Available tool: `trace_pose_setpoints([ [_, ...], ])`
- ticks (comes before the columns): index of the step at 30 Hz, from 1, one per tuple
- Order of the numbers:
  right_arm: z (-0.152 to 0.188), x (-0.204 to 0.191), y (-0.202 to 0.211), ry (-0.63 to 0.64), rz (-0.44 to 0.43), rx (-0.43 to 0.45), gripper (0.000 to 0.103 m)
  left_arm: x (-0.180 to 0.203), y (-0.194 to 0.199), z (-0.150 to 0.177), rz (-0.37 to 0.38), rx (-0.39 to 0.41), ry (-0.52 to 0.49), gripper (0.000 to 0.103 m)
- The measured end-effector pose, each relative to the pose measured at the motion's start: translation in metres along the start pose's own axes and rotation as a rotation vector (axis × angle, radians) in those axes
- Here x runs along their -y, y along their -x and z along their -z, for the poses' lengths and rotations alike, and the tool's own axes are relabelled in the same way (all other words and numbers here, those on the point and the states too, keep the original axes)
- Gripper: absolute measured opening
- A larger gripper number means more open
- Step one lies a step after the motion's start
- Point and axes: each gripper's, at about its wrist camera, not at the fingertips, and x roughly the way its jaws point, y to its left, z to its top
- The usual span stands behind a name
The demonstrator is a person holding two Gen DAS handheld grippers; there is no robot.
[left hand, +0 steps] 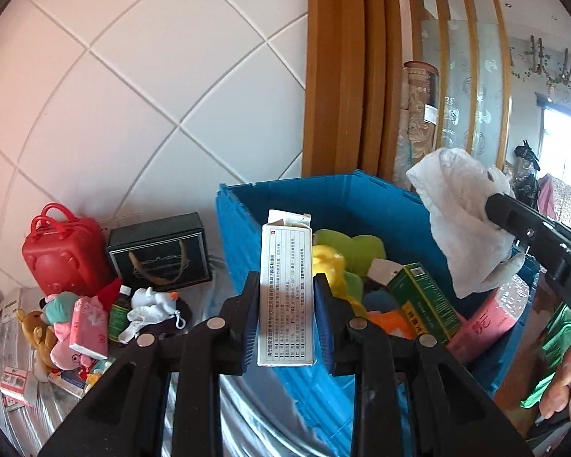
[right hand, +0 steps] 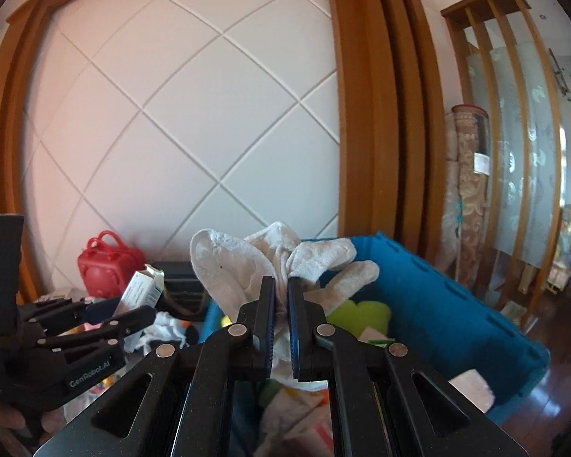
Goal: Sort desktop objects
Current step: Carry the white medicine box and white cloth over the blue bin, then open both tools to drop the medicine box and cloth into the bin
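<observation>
Both loads hang over the open blue plastic crate (left hand: 323, 198) – left gripper (left hand: 287, 304) pinching an upright white cardboard medicine box (left hand: 285, 289), right gripper (right hand: 281, 323) clamped on a limp white cloth (right hand: 247, 262) – crate directly below and ahead

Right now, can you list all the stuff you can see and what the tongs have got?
white carton: one, white with printed text, upright between the left tongs' pads
white cloth: one, white, bunched and pinched in the right tongs
blue crate: one, blue, open, behind the carton
green box: one, green, in the crate
yellow toy: one, yellow, in the crate
red case: one, red with handles, by the wall, left
dark gift bag: one, dark green, beside the red case
pink tissue pack: one, pink, in the left pile of small toys
left tongs: black, shut on the carton
right tongs: black, shut on the cloth
</observation>
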Motion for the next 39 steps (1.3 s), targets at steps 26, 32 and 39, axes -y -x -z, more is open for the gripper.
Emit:
trace_pose_setpoints([
  [26, 0.063, 0.128, -0.061, 0.01, 0.027, -0.206, 0.011, 0.13, -0.05, -0.01, -0.098, -0.1, -0.121, 0.028],
  [32, 0.063, 0.128, -0.06, 0.0, 0.028, -0.203, 0.076, 0.121, -0.041, -0.011, -0.107, -0.064, -0.078, 0.074],
  [39, 0.055, 0.128, -0.053, 0.006, 0.069, -0.181, 0.103, 0.116, -0.033, -0.011, -0.092, -0.029, -0.057, 0.086],
])
